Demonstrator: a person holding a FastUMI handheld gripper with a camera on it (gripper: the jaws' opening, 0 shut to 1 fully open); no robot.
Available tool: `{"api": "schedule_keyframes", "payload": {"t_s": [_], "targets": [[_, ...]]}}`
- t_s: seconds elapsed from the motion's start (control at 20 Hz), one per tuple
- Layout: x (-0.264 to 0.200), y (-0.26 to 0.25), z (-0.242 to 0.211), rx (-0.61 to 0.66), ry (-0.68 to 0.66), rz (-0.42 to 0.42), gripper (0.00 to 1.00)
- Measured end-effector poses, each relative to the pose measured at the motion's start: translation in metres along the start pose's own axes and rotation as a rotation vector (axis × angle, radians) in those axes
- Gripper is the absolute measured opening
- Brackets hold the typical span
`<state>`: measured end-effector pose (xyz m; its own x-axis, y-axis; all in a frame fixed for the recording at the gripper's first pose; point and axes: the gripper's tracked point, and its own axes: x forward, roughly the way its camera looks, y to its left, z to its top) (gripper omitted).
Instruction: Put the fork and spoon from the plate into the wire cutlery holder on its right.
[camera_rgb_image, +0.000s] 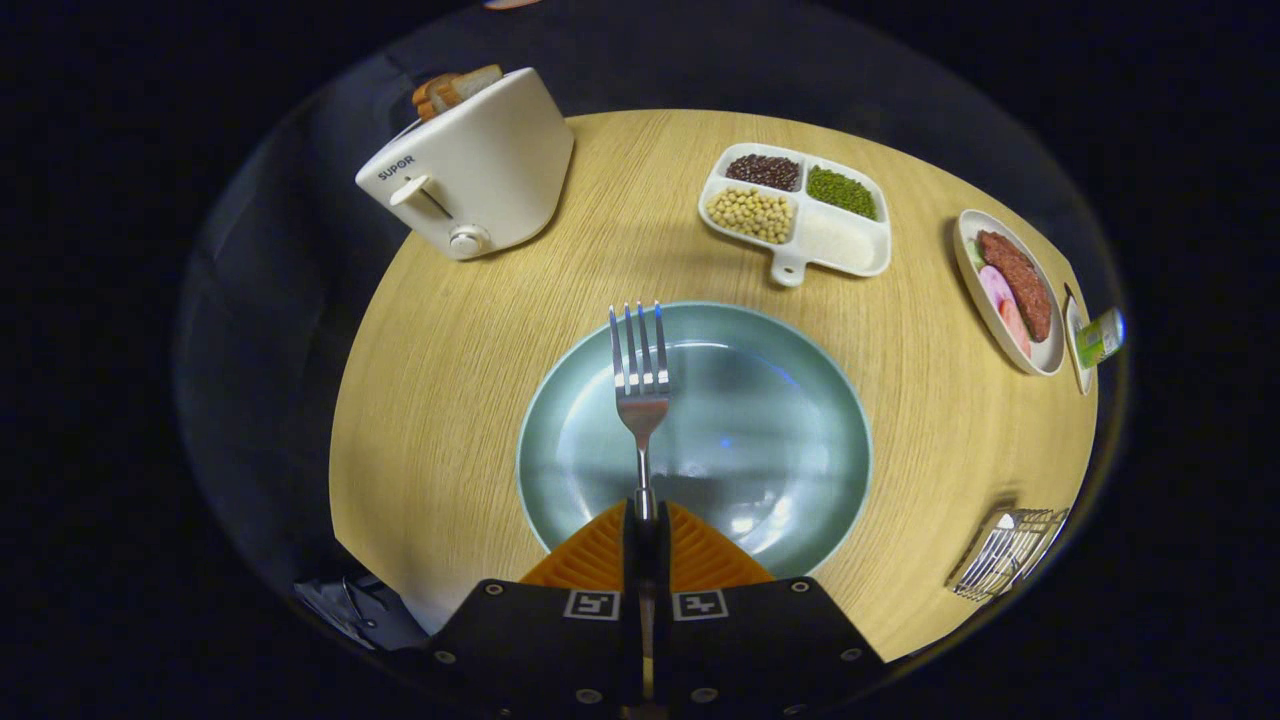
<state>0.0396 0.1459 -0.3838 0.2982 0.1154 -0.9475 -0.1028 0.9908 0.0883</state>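
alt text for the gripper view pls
The claw is shut on a fork, tines pointing ahead over a pale green plate on a round wooden table. The wire cutlery holder sits right of the plate.

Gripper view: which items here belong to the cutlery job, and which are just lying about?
Job: fork, clamped in the claw above the plate; wire holder to the plate's right.
Lying about: toaster with bread, bean tray, meat dish.

Fork (640, 385) handle hidden between fingers (598, 560).
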Motion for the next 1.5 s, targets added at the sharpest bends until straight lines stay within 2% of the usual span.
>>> {"api": "schedule_keyframes", "payload": {"t_s": [0.35, 0.8, 1.15, 1.5], "targets": [[-0.07, -0.062, -0.017, 0.161, -0.126, -0.043, 0.05], [-0.127, -0.182, -0.086, 0.371, -0.172, -0.174, 0.05], [-0.133, -0.235, -0.134, 0.421, -0.121, -0.227, 0.05], [-0.12, -0.261, -0.15, 0.422, -0.051, -0.22, 0.08]]}}
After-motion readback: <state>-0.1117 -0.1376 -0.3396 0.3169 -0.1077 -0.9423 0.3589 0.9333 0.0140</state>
